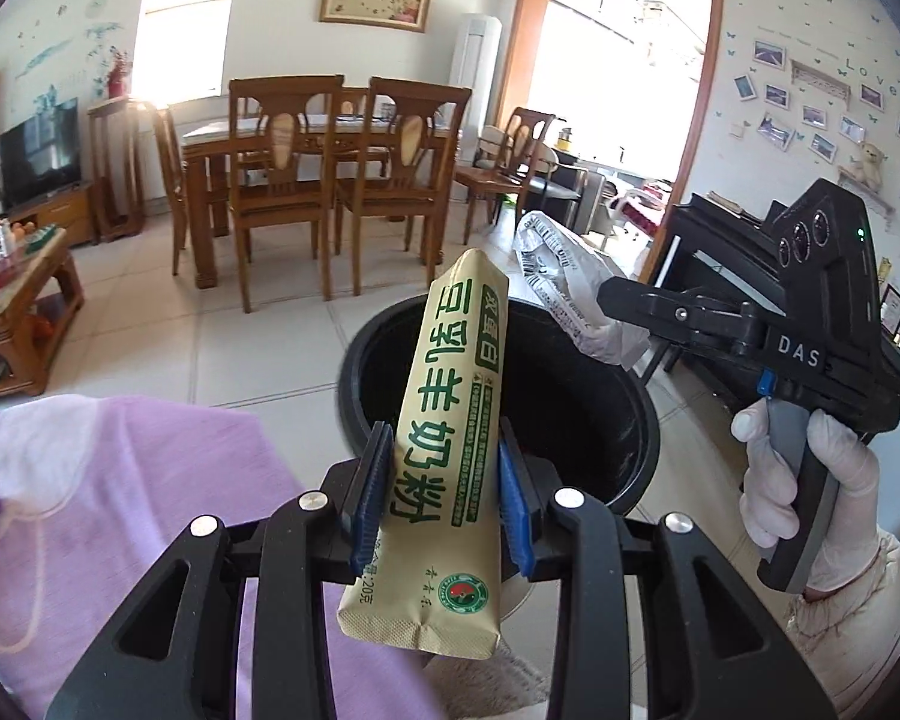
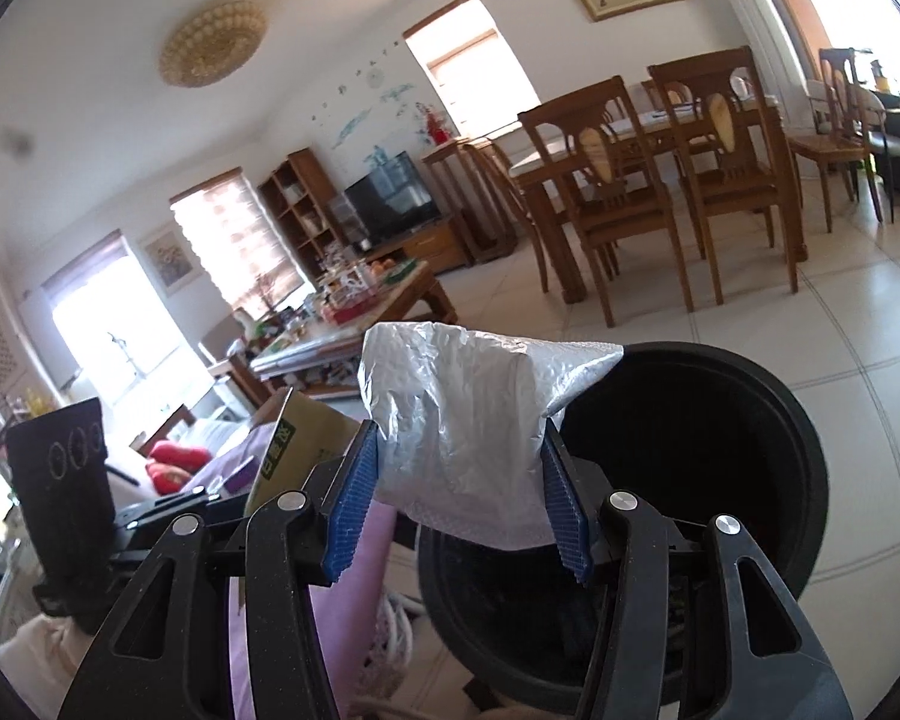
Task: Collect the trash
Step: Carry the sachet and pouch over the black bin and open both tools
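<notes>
Over the bin [image 1: 600, 420], black and round with its mouth wide, hung both grippers, each loaded. Left gripper [image 1: 444, 480]: blue pads [image 1: 369, 492] pinching a sachet [image 1: 444, 438], beige with green lettering, clamped near its lower half, standing nearly upright, its top leaning past the bin's near rim and its sealed bottom end hanging below the jaws. Right gripper [image 2: 462, 498]: jaws nipped onto a crumpled silver-white wrapper [image 2: 468, 408], pads [image 2: 354, 504] pressed into both sides, the wrapper's free end reaching over the bin's rim toward its dark inside. Seen from the left wrist, held by a white-gloved hand [image 1: 810, 480] to the right of the bin, with the wrapper [image 1: 576, 300] above the bin's far edge. Left of the bin, purple cloth [image 1: 120, 510] over a cushion. Beyond the bin, across pale floor tiles [image 1: 240, 348], a wooden dining table [image 1: 306, 138] with chairs; further left of the bin, a cluttered coffee table [image 1: 24, 300] and a dark television [image 1: 36, 156].
</notes>
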`<state>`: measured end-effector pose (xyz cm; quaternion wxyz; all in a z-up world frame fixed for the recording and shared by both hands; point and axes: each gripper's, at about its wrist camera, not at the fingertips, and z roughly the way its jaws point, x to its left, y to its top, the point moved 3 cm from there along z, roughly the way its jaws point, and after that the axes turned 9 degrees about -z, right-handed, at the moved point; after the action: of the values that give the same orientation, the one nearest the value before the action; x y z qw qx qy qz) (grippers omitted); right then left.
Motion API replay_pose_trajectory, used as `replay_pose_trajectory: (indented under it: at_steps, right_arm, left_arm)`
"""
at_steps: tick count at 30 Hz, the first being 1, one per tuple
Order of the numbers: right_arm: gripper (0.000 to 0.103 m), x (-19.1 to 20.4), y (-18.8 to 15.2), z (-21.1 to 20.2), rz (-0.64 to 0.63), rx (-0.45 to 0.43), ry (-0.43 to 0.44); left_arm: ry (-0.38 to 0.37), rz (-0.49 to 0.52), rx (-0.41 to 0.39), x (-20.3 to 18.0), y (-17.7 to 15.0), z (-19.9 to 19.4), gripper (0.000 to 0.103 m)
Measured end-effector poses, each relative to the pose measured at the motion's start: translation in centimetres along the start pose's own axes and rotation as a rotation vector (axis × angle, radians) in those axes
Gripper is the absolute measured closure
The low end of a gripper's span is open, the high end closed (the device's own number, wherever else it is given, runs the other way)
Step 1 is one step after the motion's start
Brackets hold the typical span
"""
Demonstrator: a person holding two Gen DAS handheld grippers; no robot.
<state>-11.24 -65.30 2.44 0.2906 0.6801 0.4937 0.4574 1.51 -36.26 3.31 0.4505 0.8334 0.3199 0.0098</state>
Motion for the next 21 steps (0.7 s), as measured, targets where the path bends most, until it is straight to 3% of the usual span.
replay_pose_trajectory:
  at_steps: [6,11,21]
  right_arm:
    - [0.051,-4.3,-1.6,-1.0,0.033,0.010,-0.051]
    - [0.050,-5.2,-2.7,-0.4,0.061,0.029,-0.073]
    - [0.049,-5.8,-4.2,1.0,0.086,0.068,-0.111]
  left_arm:
    - [-0.026,-0.011,0.012,-1.6,0.8,3.0,0.069]
    - [-0.031,-0.012,0.057,-2.9,1.0,6.2,0.069]
    - [0.029,-0.011,0.116,-2.8,1.6,10.4,0.067]
